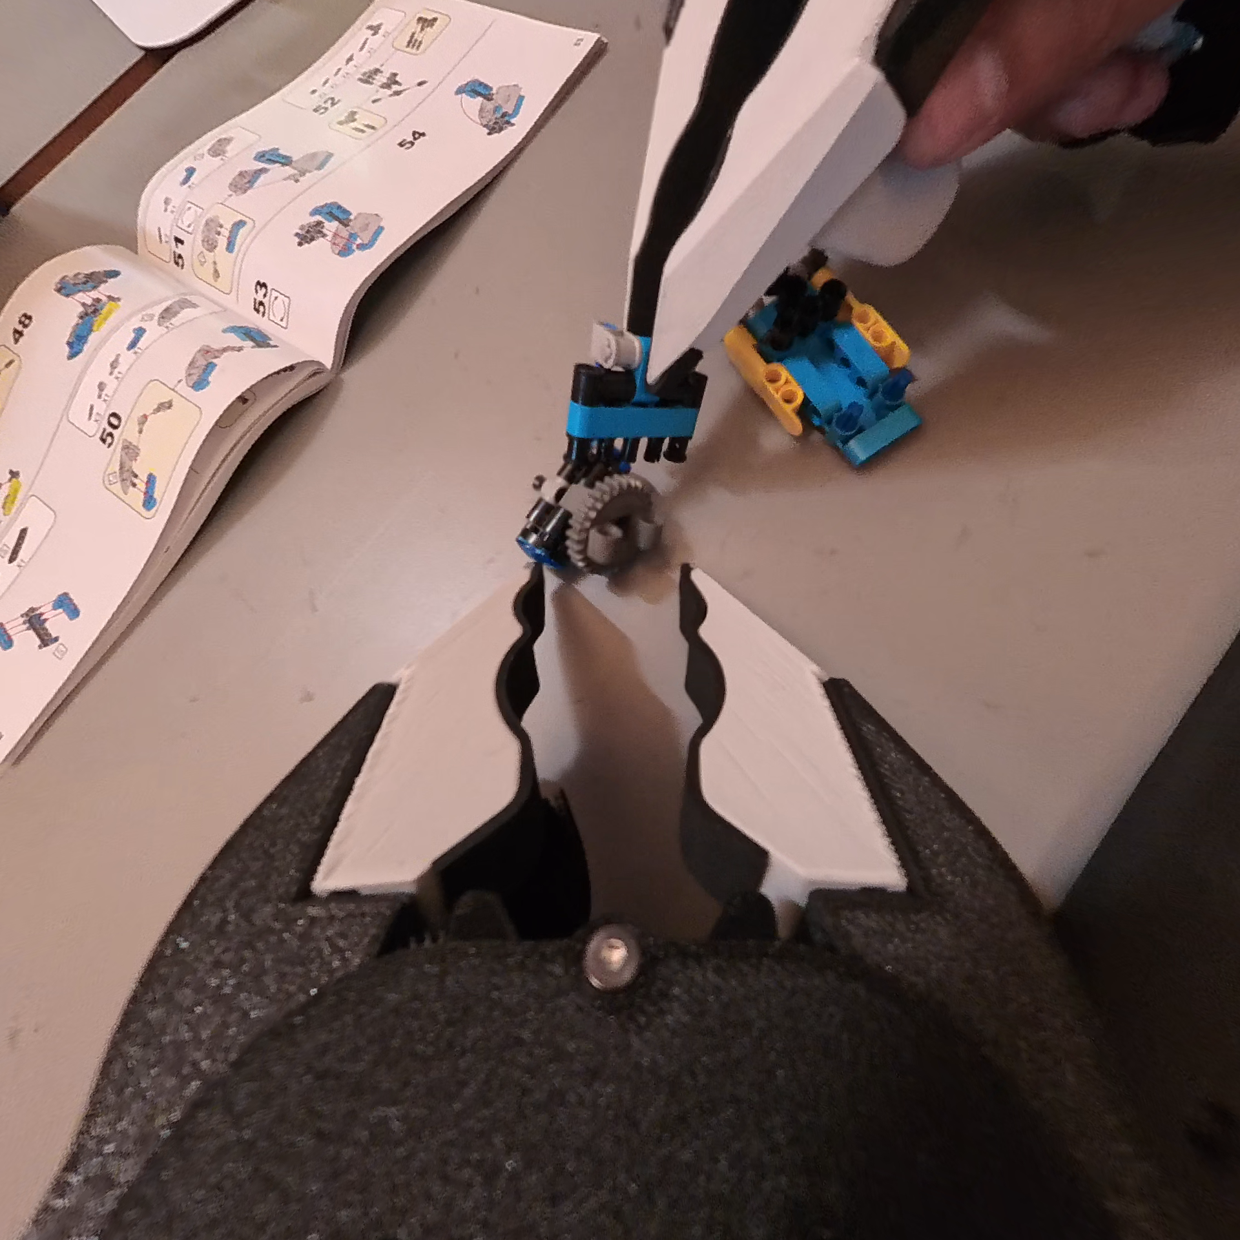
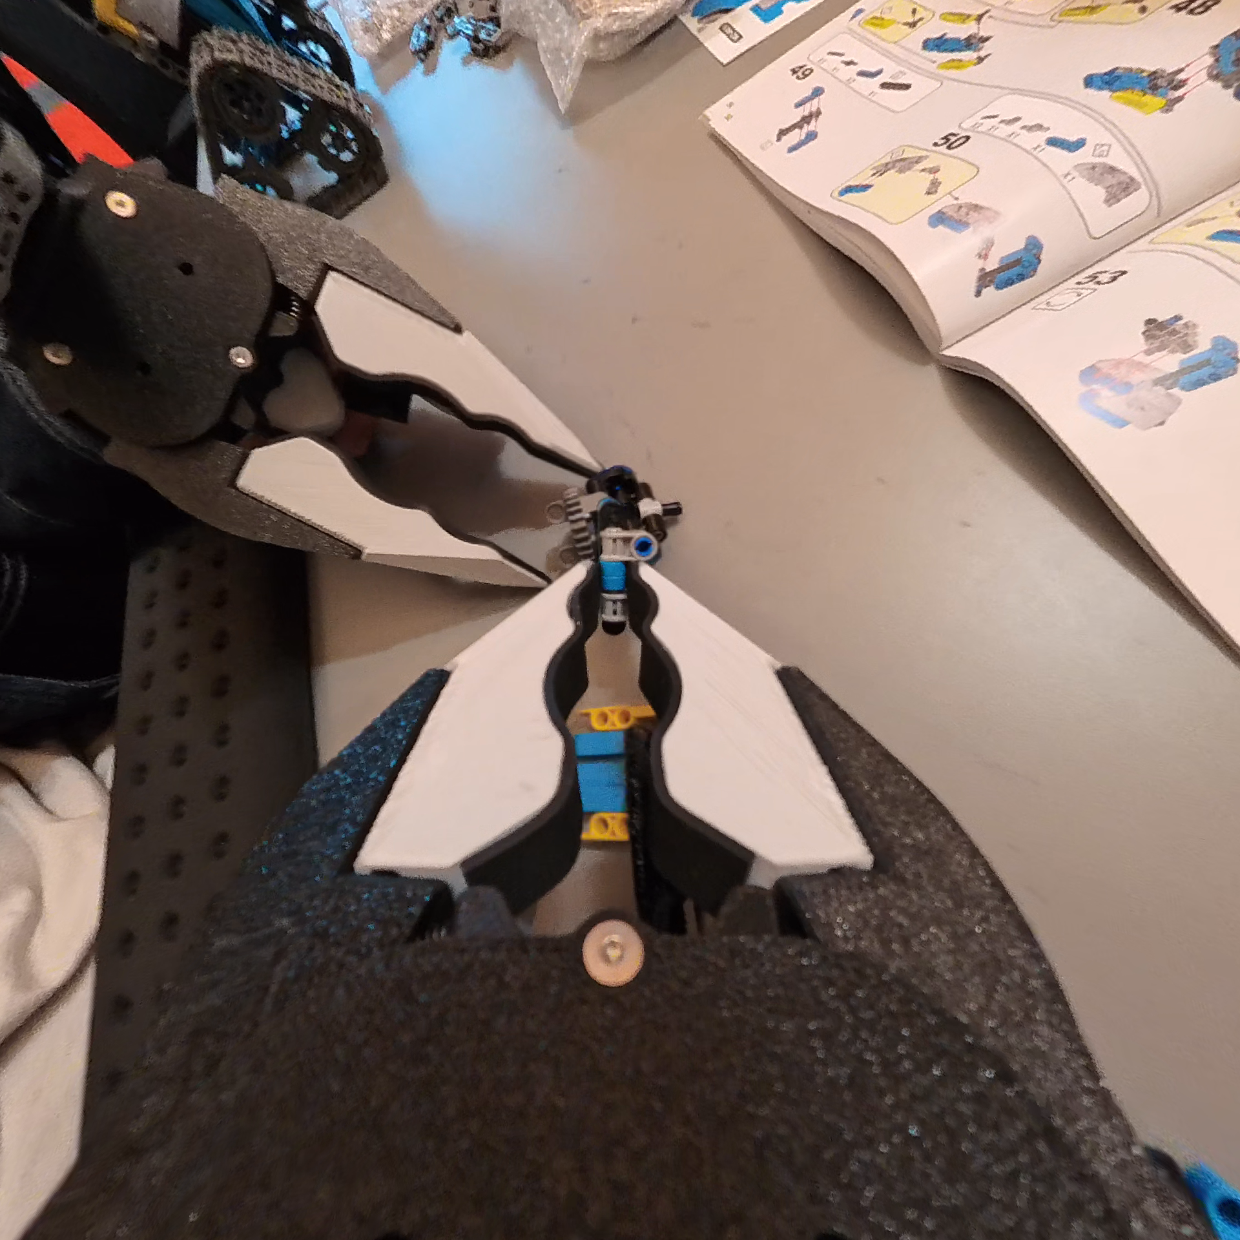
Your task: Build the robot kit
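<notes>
White-fingered right gripper pinches a blue-and-black brick piece; left gripper gapes beside its gear.

The gear assembly hangs between the two grippers, above the table. Right gripper pinches its upper end; left gripper sits just below its gear. Booklet lies left; a second block model lies behind right.

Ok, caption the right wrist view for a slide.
Right hand-held gripper clamps a small blue-and-black brick assembly with grey gear above the grey table.
</notes>
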